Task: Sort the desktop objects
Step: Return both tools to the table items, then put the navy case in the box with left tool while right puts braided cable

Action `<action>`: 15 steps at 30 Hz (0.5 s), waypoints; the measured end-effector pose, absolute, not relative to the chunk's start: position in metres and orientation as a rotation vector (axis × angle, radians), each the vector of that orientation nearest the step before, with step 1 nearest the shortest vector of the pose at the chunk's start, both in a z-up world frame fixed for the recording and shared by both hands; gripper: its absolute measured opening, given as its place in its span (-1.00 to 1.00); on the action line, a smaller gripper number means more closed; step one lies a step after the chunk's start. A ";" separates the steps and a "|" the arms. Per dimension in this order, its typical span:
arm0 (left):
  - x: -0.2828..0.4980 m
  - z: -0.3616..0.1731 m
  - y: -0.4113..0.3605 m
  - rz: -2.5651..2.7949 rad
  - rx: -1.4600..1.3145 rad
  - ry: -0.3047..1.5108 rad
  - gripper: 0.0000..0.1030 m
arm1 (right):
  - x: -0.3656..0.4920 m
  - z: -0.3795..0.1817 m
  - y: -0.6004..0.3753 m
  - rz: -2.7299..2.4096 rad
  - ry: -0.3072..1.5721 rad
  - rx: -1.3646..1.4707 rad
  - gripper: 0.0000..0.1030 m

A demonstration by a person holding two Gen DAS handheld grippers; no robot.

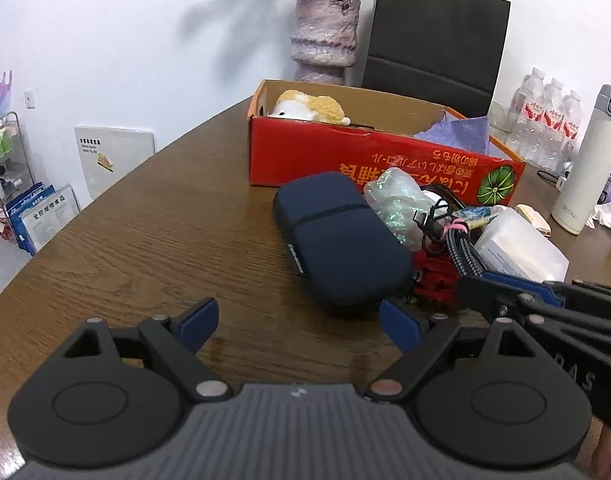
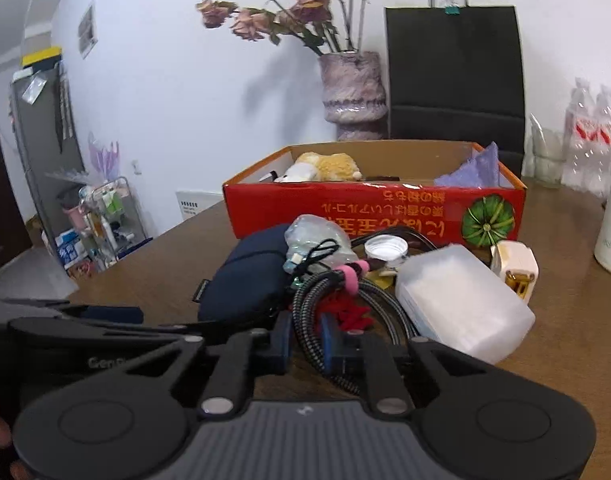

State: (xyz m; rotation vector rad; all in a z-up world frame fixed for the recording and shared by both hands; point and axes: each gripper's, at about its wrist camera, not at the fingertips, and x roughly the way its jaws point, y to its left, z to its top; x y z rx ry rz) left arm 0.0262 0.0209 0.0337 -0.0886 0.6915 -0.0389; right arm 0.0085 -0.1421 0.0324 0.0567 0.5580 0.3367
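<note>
**Cable grabbed out of the desk clutter, box waiting behind**

So the right gripper (image 2: 307,344) has its blue pads pinched in tight on the braided cable (image 2: 311,312), the black-and-grey coil with a pink tie around it. The pads sit on either side of one loop of that coil, right at the near edge of the pile.

The left gripper (image 1: 301,326) is wide apart with nothing between its fingers, just bare wooden table (image 1: 145,240) under it. Its right finger tip is close to the near end of the navy zip case (image 1: 337,240), but I can't tell if it touches.

The clutter pile sits in front of the red cardboard box (image 2: 373,216): the navy case on the left, a crinkly clear plastic bag (image 2: 317,236) behind the cable, something red and fuzzy (image 2: 353,314) beside the coil, a frosted plastic container (image 2: 461,304) on the right, and a cream charger plug (image 2: 513,266) just past that.

Inside the box there's a yellow-and-white plush toy (image 2: 325,166) at the left end and some purple paper (image 2: 473,172) at the right. A white thermos (image 1: 593,160) stands off to the right on the table.
</note>
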 end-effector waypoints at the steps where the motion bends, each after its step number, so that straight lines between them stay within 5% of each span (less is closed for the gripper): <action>1: 0.027 0.034 0.021 -0.040 -0.091 0.689 0.75 | 0.008 0.033 -0.143 0.345 0.558 0.062 -0.77; 15: 0.048 0.039 0.020 -0.150 -0.151 0.664 0.79 | 0.003 0.059 -0.179 0.278 0.464 0.145 -0.83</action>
